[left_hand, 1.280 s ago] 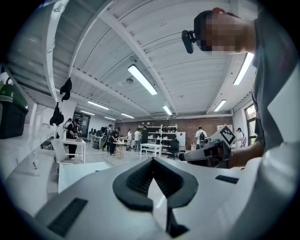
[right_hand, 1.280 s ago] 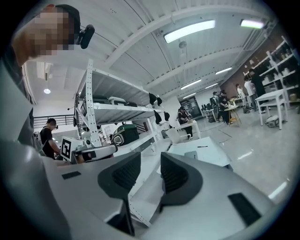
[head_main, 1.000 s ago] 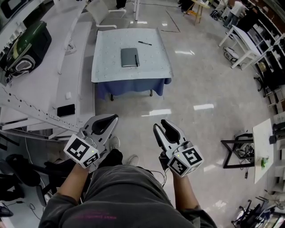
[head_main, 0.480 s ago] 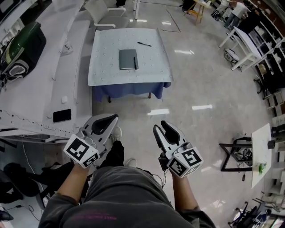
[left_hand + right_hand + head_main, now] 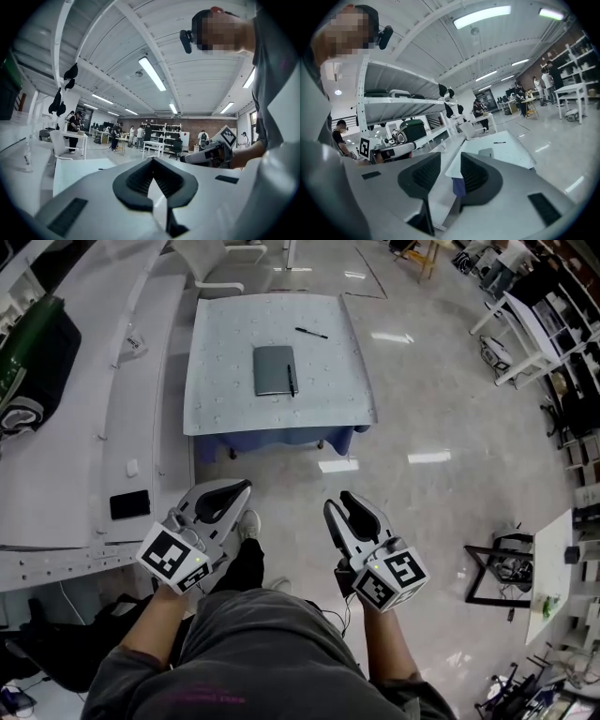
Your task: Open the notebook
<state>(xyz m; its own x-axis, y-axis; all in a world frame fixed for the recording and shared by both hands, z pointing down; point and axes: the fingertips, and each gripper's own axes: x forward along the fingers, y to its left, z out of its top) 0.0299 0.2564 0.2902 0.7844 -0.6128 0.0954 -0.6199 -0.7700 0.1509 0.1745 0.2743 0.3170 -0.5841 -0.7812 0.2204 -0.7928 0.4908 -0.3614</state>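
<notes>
**Notebook** [image 5: 273, 369]: grey, closed, lying flat near the middle of the tabletop [image 5: 225, 399], which carries a pale cloth. One pen [image 5: 291, 379] lies along its right edge; whether on the cover or just beside it cannot be told. A second pen [image 5: 310, 332] lies apart, farther back.

**Left gripper** [image 5: 244, 486]: held at your waist, well apart from the tabletop. Its fingers [image 5: 136, 180] are pressed together at the tips, with nothing between them.

**Right gripper** [image 5: 336, 502]: beside the left, equally far off. Its fingers [image 5: 478, 176] stand slightly parted and empty.

**Step in hand:** the approach. Opening is not yet begun.

**Next move, by judgement:** cross the floor [image 5: 412, 409] to the tabletop and lower both grippers. Mind the pen at the cover's edge. Steady the notebook with one gripper and lift the cover's free edge with the other. Which edge is the spine cannot be told from here.
</notes>
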